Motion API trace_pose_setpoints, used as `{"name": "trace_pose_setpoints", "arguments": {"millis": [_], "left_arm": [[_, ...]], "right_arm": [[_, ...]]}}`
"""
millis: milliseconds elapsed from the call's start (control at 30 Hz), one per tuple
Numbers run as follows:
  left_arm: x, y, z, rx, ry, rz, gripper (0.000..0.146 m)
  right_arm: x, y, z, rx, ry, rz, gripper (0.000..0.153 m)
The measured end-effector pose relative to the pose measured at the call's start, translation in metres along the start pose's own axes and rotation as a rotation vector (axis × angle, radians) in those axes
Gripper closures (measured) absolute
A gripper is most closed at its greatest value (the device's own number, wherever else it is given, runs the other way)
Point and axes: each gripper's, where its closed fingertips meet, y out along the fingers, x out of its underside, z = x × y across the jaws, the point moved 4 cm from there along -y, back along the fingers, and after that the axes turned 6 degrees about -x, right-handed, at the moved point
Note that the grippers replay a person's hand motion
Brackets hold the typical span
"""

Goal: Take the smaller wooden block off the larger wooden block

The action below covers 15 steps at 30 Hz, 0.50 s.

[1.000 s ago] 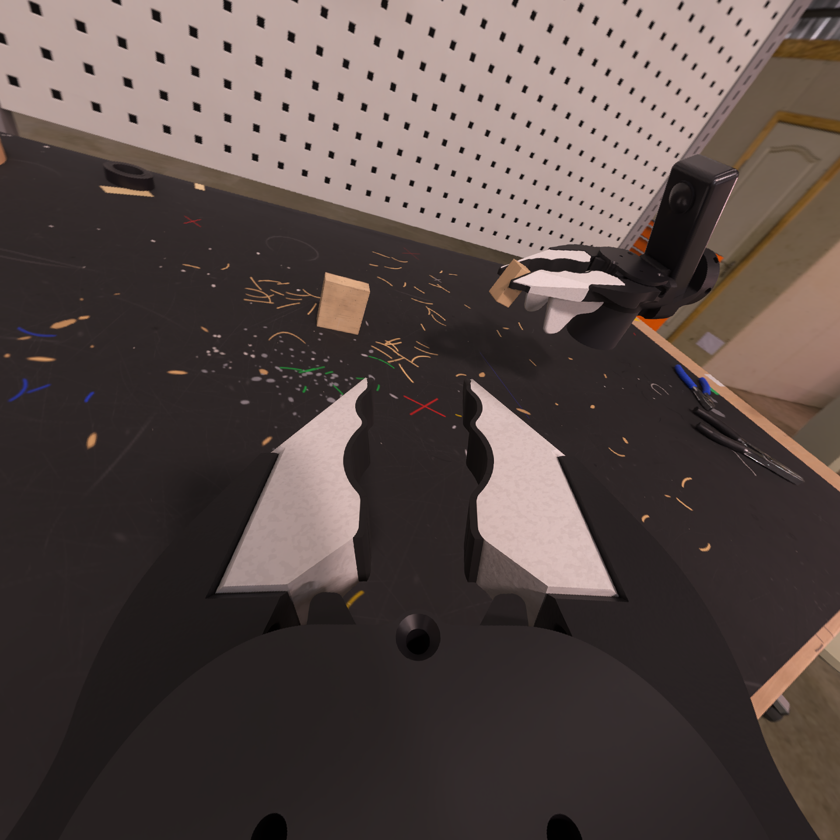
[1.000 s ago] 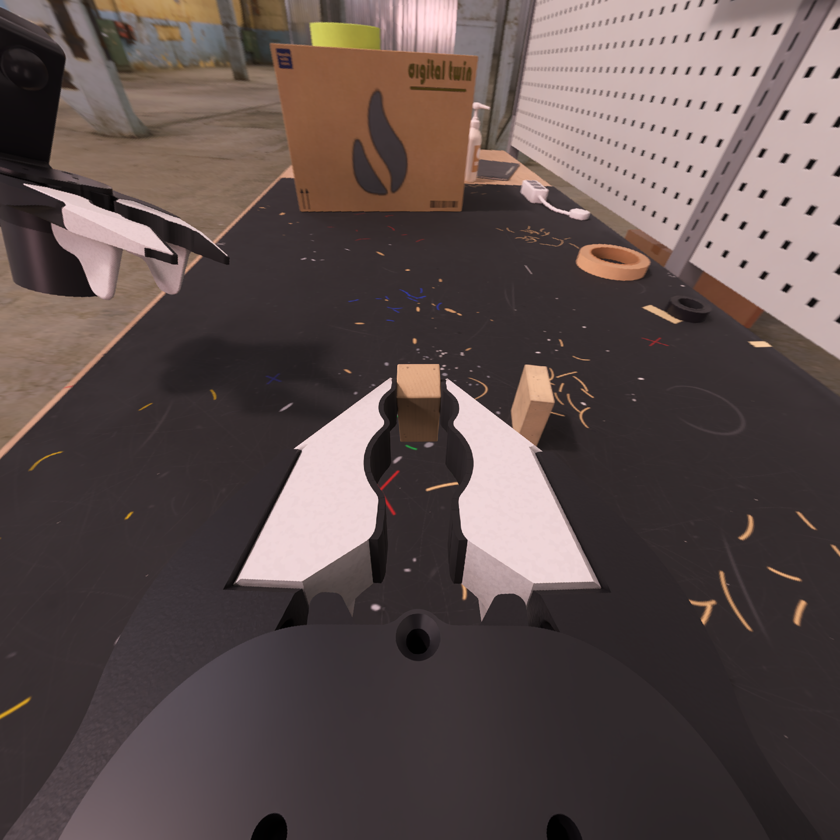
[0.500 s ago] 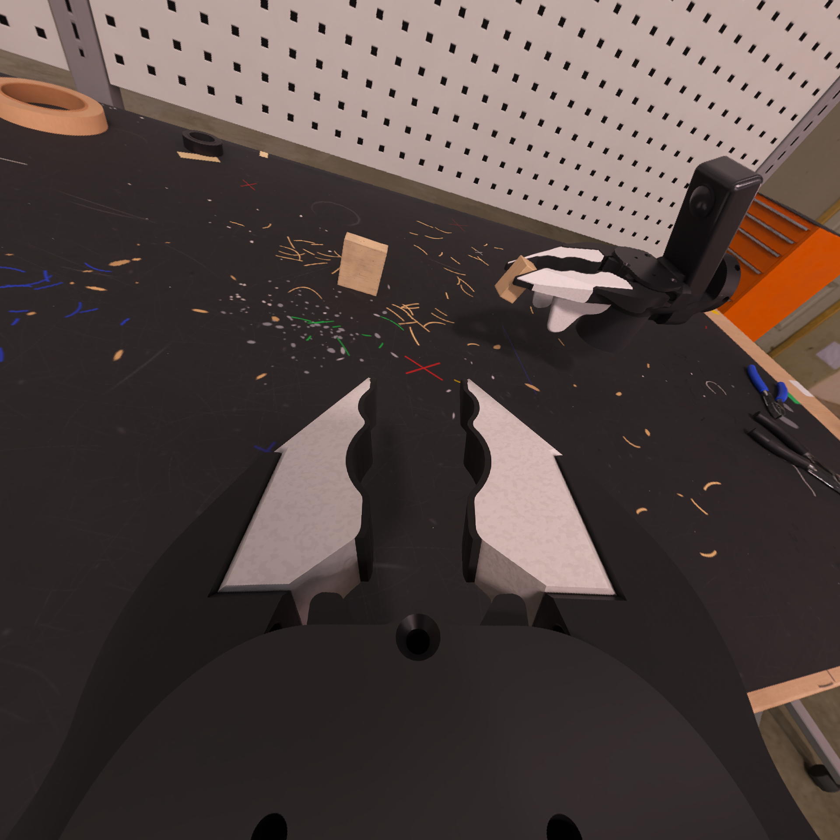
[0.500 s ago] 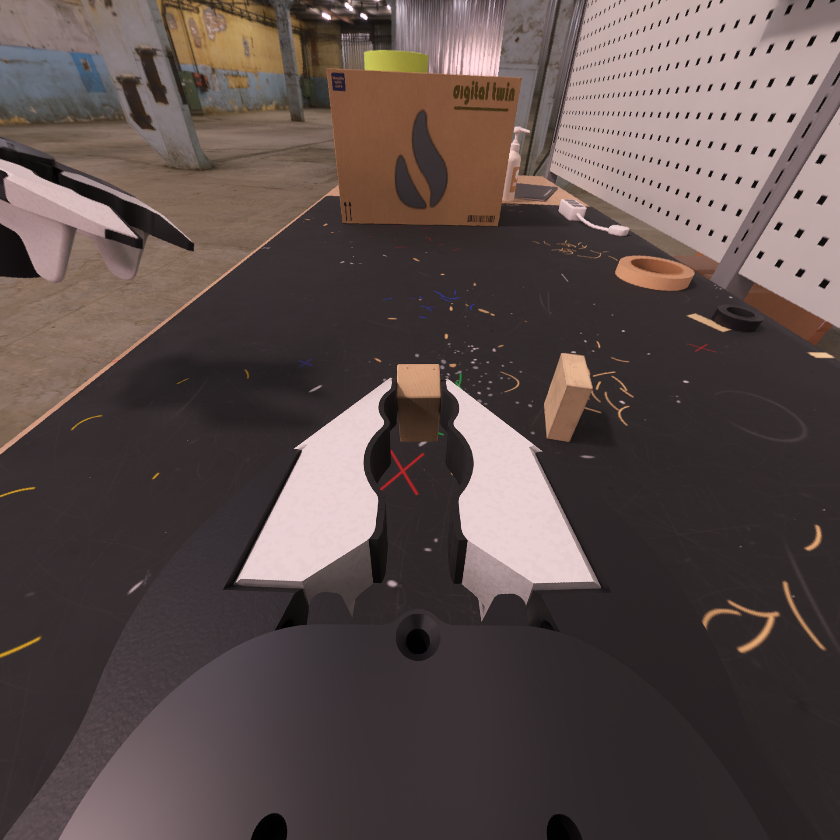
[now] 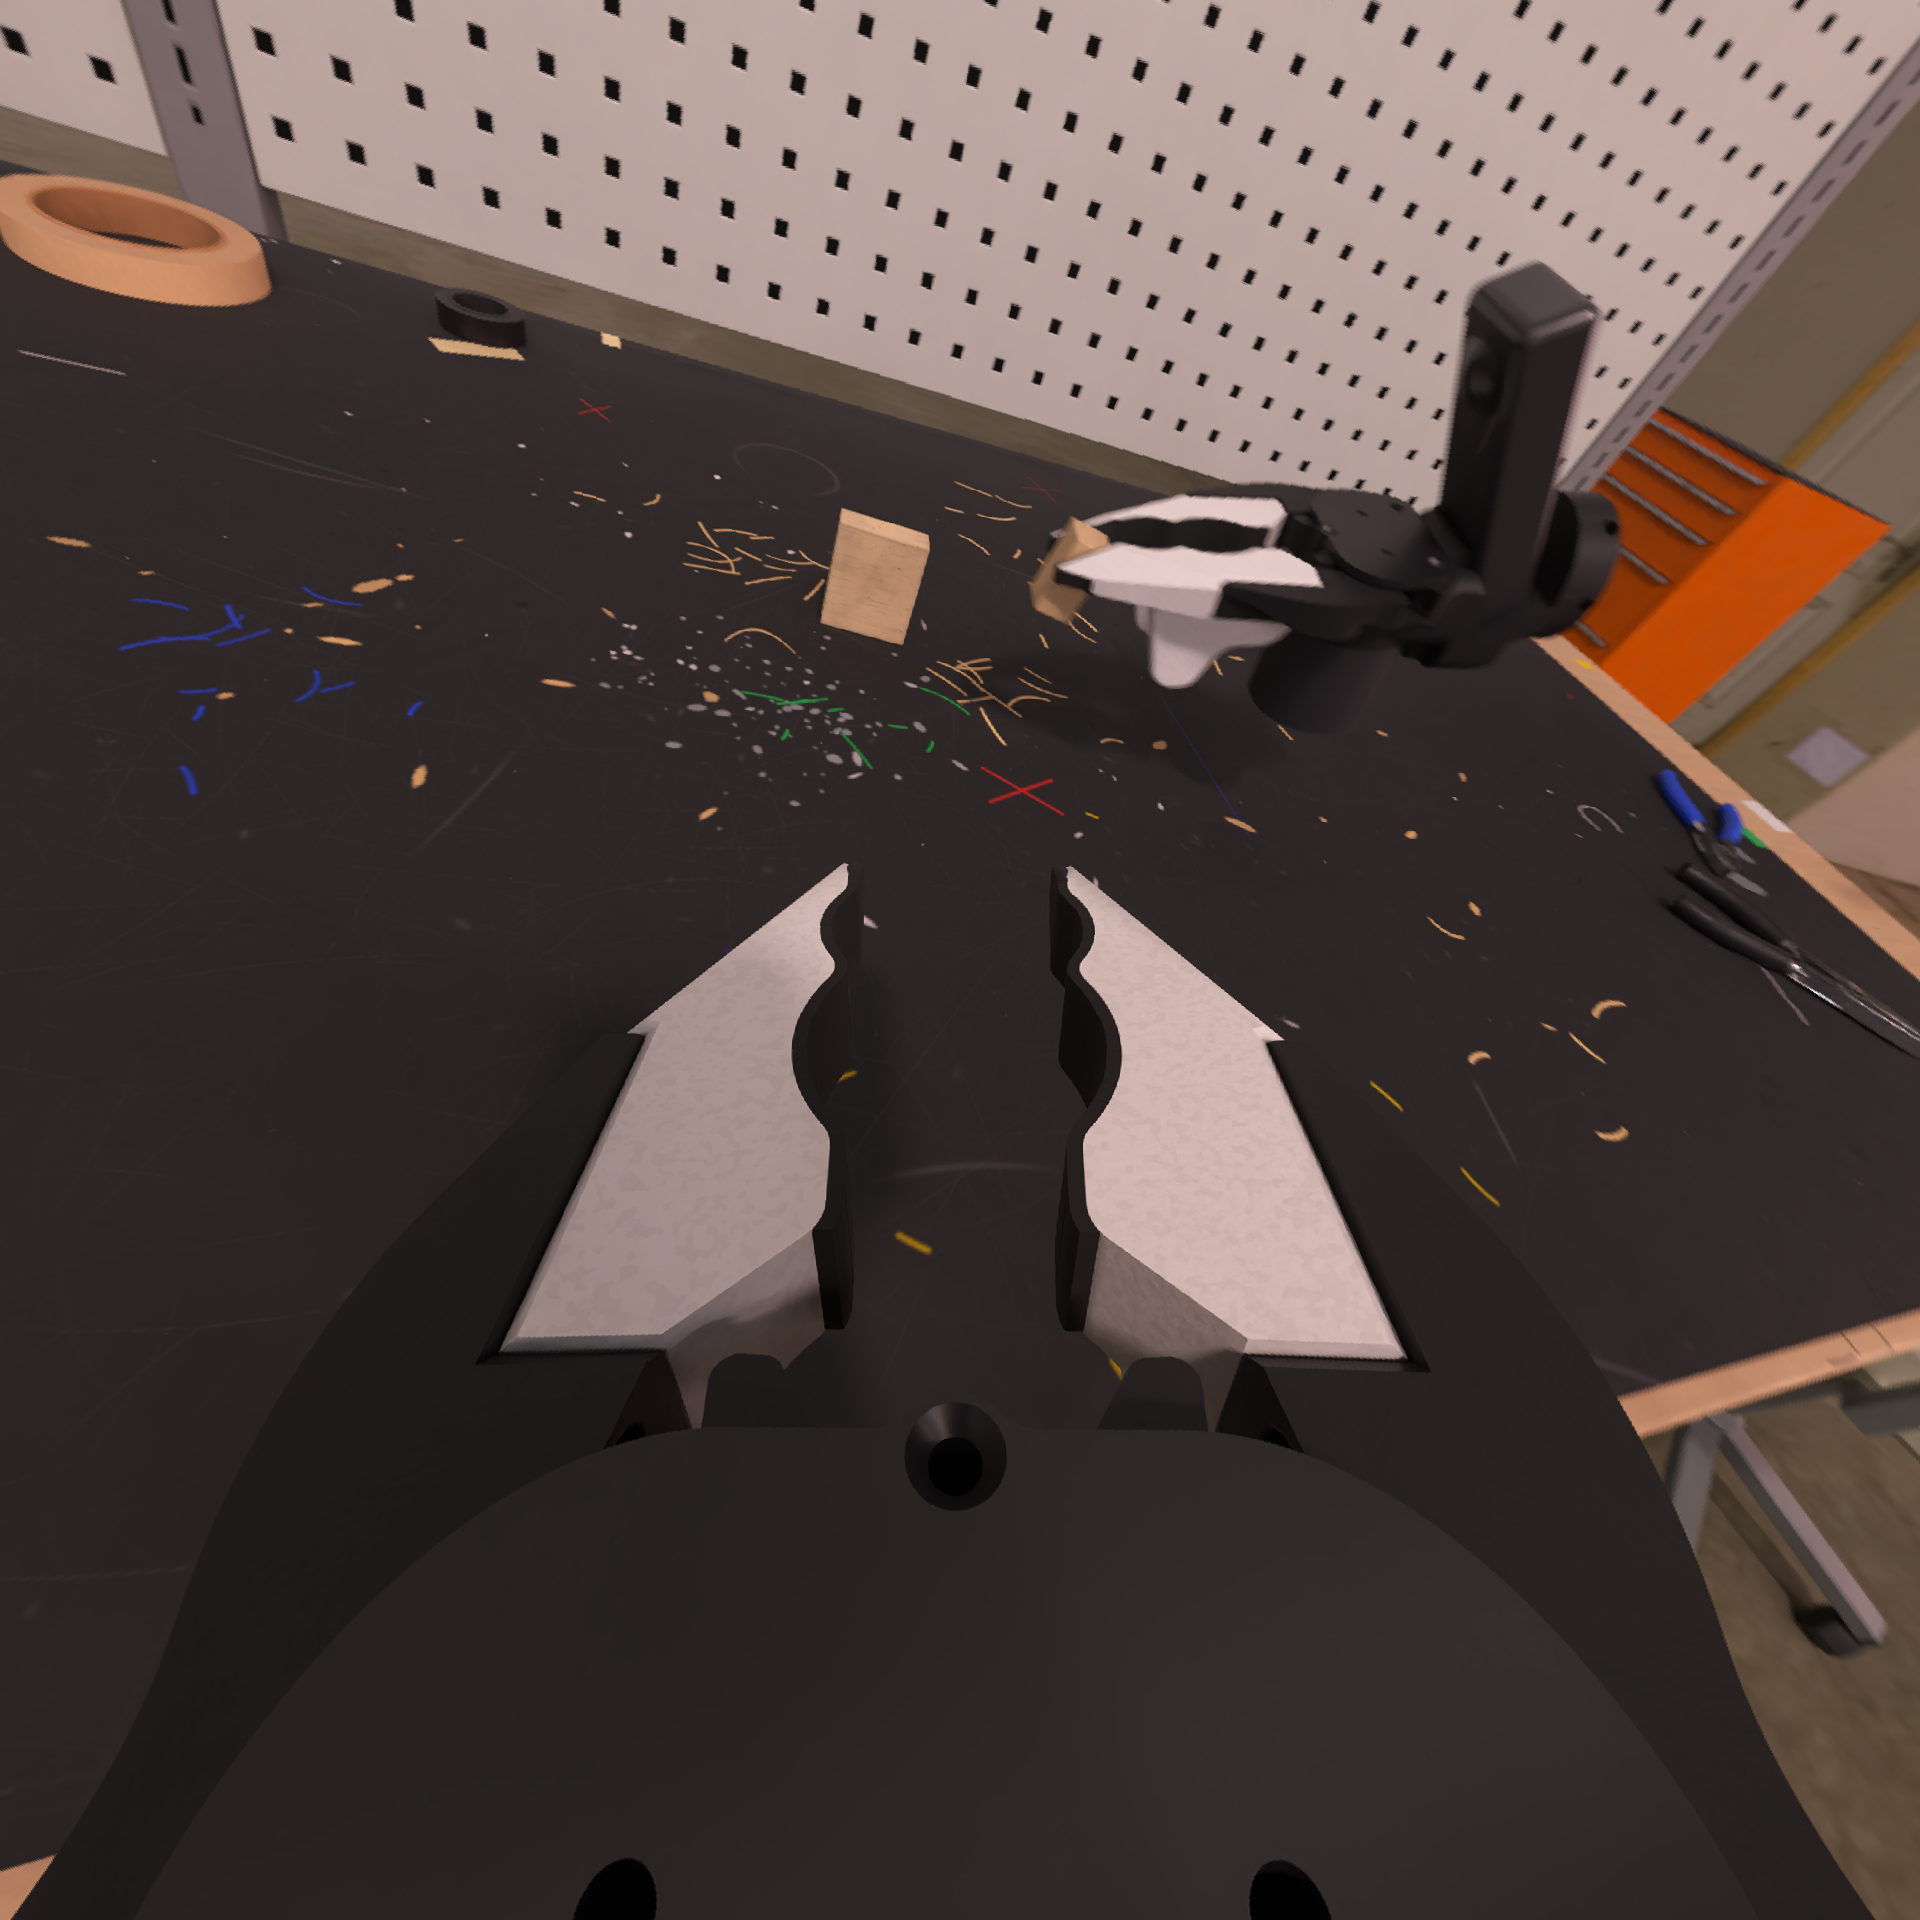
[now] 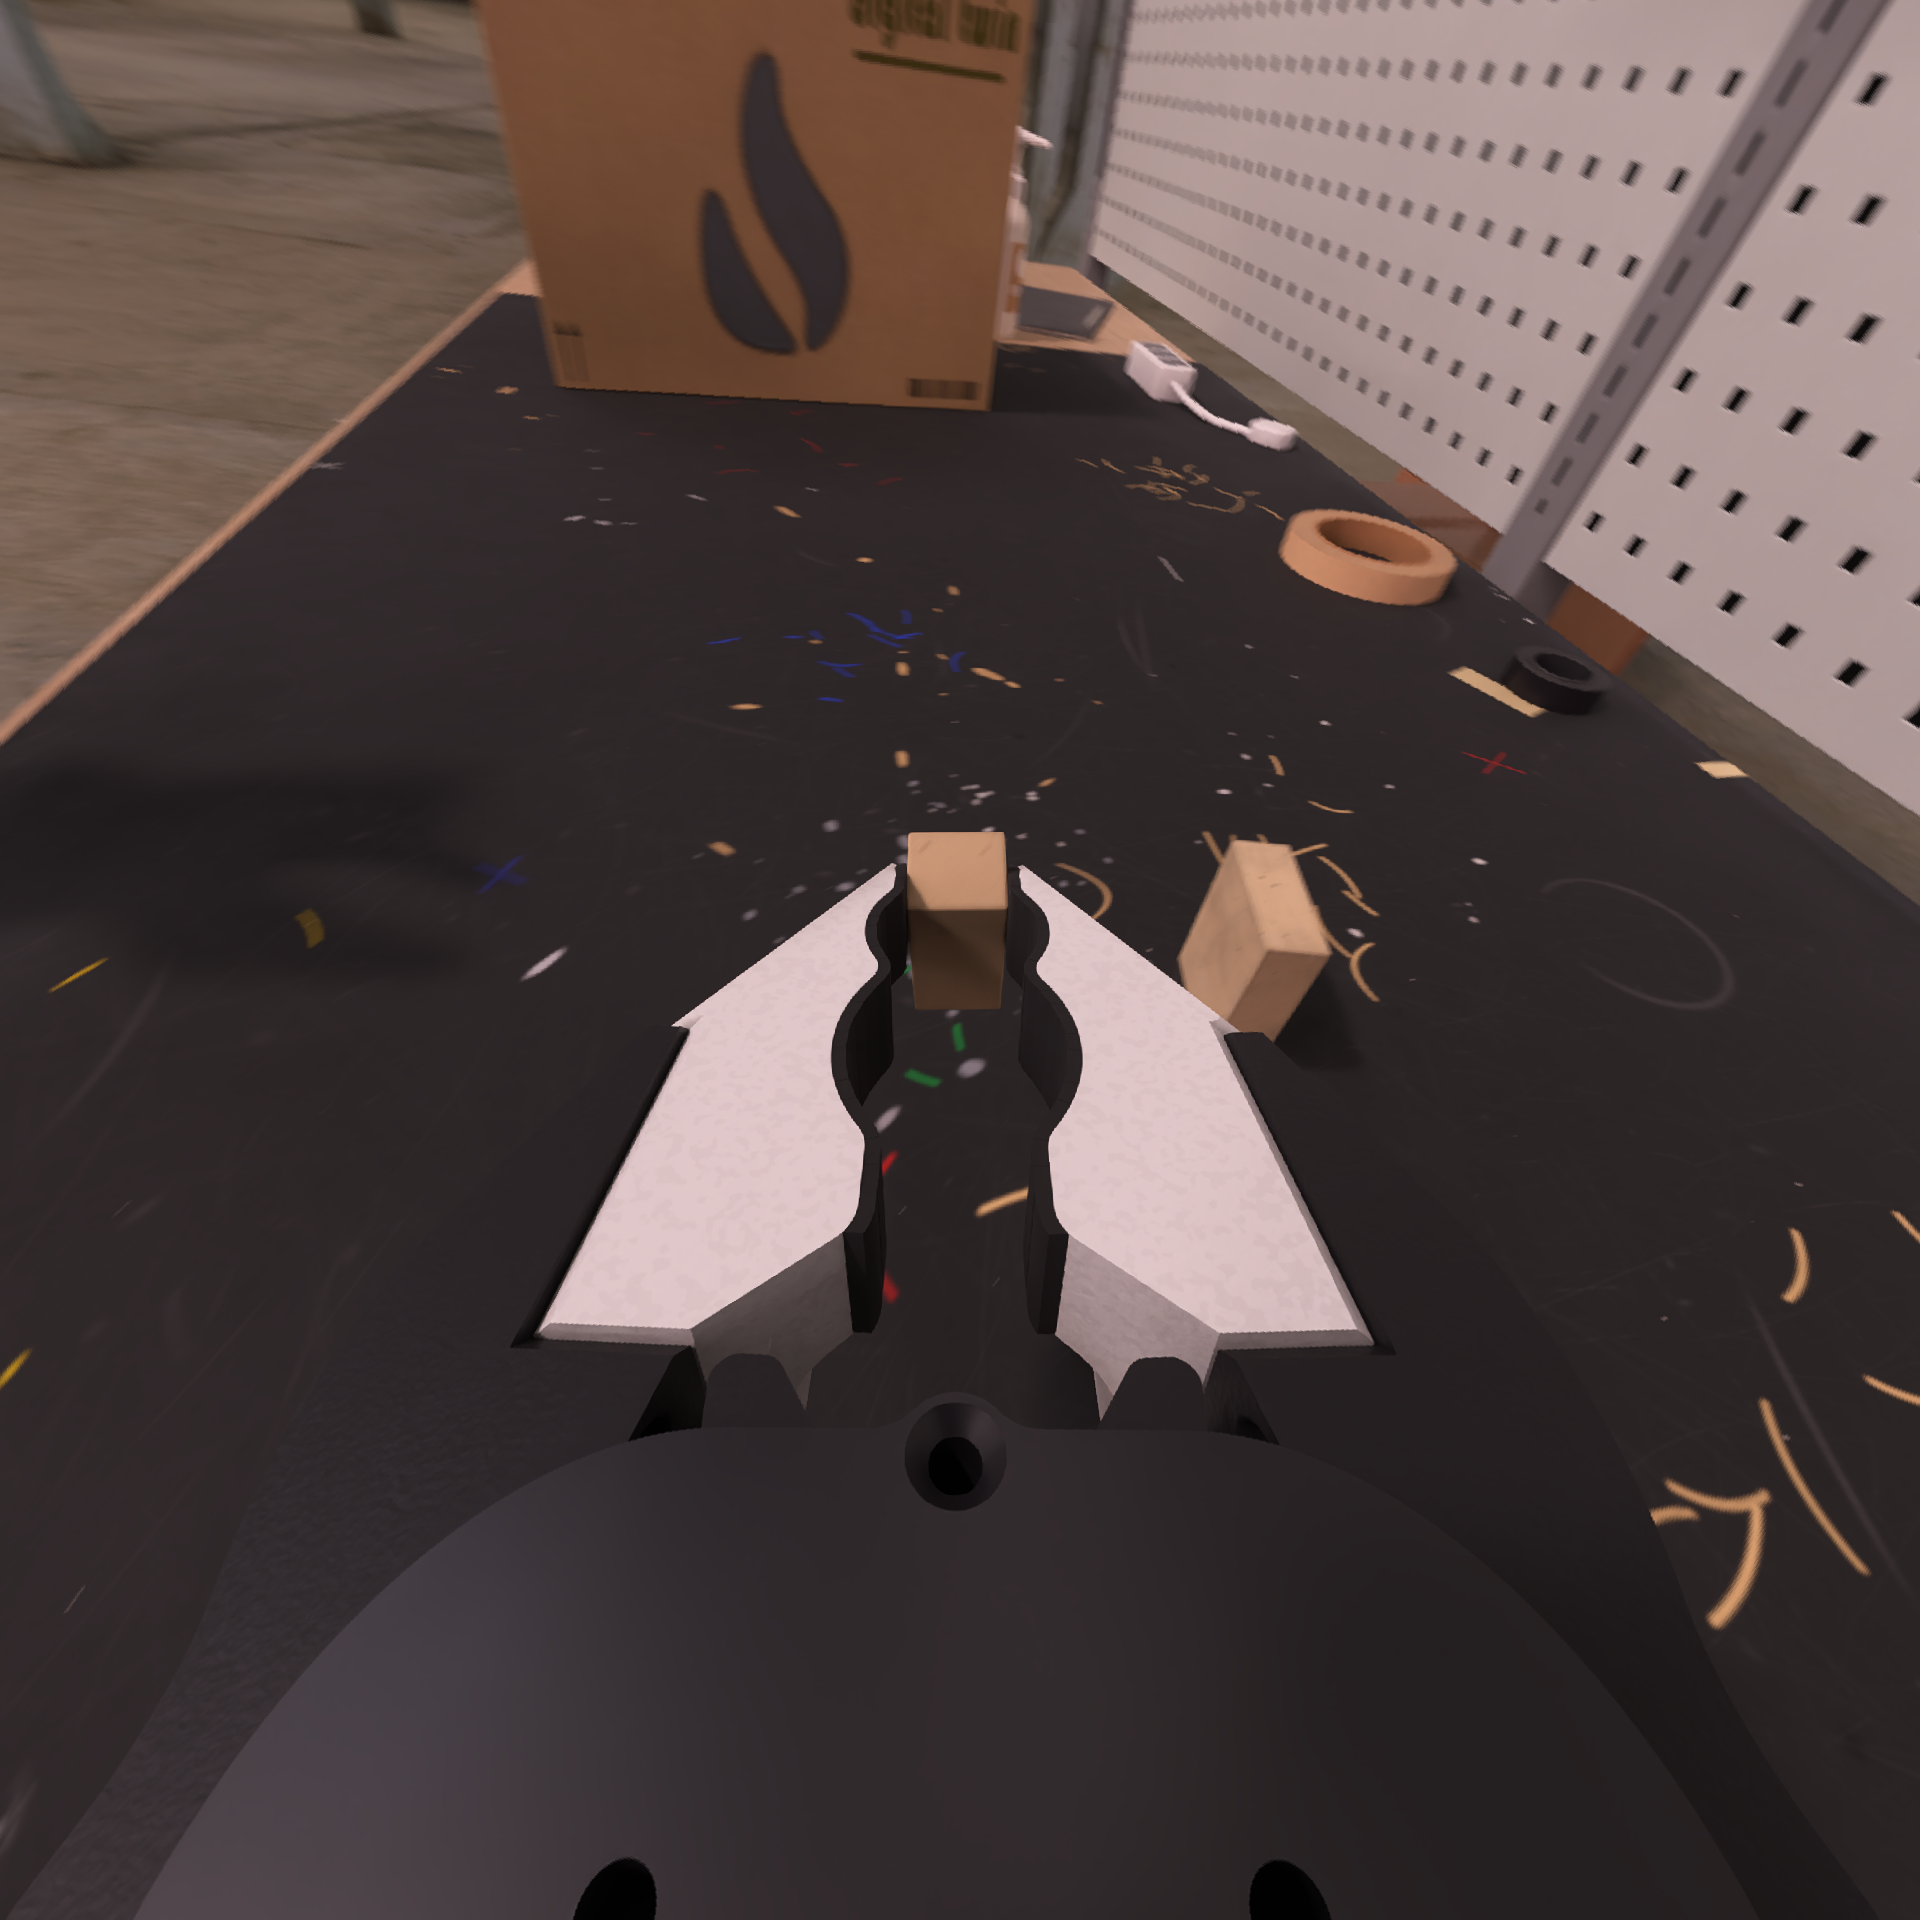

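My left gripper [image 5: 956,894]: I hold it above the dark tabletop [image 5: 312,935], fingers spread with a clear gap and nothing between them.
My right gripper [image 6: 956,904]: its fingertips are clamped on the smaller wooden block [image 6: 956,914], one on each side face; in the left wrist view I see this gripper [image 5: 1081,566] off to the right, carrying the same block [image 5: 1062,582] at its tips, raised clear of the table.
Smaller wooden block: upright between my right fingers, its top just past the tips, its lower end above the bench, touching nothing else that I can see.
Larger wooden block [image 6: 1252,945]: it stands on the tabletop just right of my right fingers, apart from the small block and tilted in my view; from the left wrist view I see it [image 5: 873,577] left of the held block, among tan shavings.
Red cross mark [image 5: 1023,795]: on the table between my left fingers and the blocks.
Pliers [image 5: 1704,831]: blue-handled, near the right table edge.
Black ring [image 6: 1553,675]: small, near the pegboard.
Tan ring [image 6: 1366,556]: larger, farther along that same side.
Cardboard box [image 6: 769,208]: at the far end of the table.
Pegboard [image 6: 1558,260]: white, running along the right side.
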Motion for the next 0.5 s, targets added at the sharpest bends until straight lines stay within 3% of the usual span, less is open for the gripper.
{"name": "trace_pose_setpoints", "arguments": {"millis": [267, 500], "left_arm": [[-0.006, -0.028, -0.046, 0.082, 0.054, 0.017, 0.110], [-0.019, -0.031, -0.068, 0.117, 0.067, 0.025, 0.110]], "right_arm": [[-0.013, 0.064, 0.051, 0.163, 0.061, -0.127, 0.135], [-0.054, 0.113, 0.039, 0.085, 0.107, -0.046, 0.135]]}}
